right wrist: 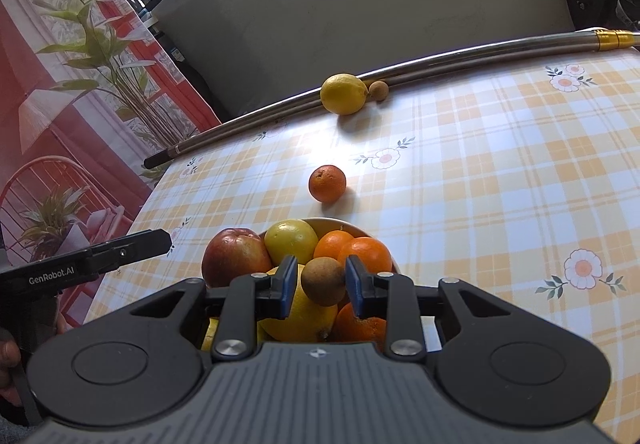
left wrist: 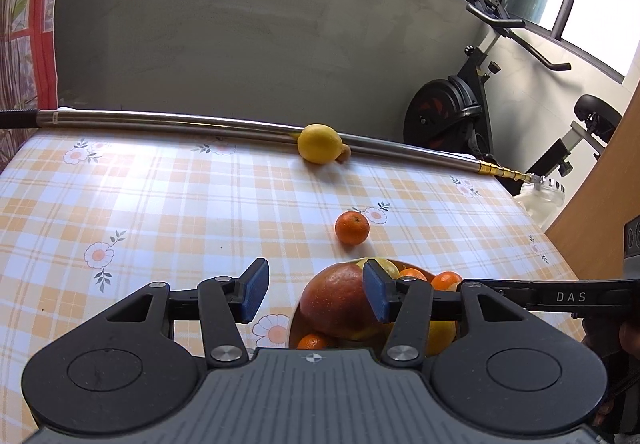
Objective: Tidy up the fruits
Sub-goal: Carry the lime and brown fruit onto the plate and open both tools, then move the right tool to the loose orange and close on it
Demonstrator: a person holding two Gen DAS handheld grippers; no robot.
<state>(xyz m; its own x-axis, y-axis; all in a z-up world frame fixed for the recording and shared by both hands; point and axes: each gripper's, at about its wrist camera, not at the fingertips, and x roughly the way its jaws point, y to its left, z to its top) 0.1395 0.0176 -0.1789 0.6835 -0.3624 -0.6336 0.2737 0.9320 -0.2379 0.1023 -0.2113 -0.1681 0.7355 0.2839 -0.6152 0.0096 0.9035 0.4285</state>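
Over on my left wrist cam, the left gripper (left wrist: pixel 316 290) is spread wide with nothing between its blue pads, hanging just above the table (left wrist: pixel 160 204). Right under its right finger sits the bowl (left wrist: pixel 293 328), stuffed with a big red apple (left wrist: pixel 336 304), a few oranges (left wrist: pixel 446 280) and some yellow fruit peeking out behind. Past the bowl a loose mandarin (left wrist: pixel 352 228) sits on the checked cloth, and further back a lemon (left wrist: pixel 320 143) rests against a metal pole (left wrist: pixel 180 120) with a small brown fruit (left wrist: pixel 345 154) tucked beside it. An exercise bike (left wrist: pixel 460 112) stands off to the right.

From my right wrist cam, the right gripper (right wrist: pixel 322 286) hovers over the bowl (right wrist: pixel 332 222) with a brown round fruit (right wrist: pixel 323 286) sitting between its pads; they look slightly apart from it, so I can't tell if I'm actually gripping it. Below are the apple (right wrist: pixel 234 256), a yellow-green fruit (right wrist: pixel 291 240), oranges (right wrist: pixel 366 254) and a big lemon (right wrist: pixel 304 318). The mandarin (right wrist: pixel 327 183) lies just beyond the rim.
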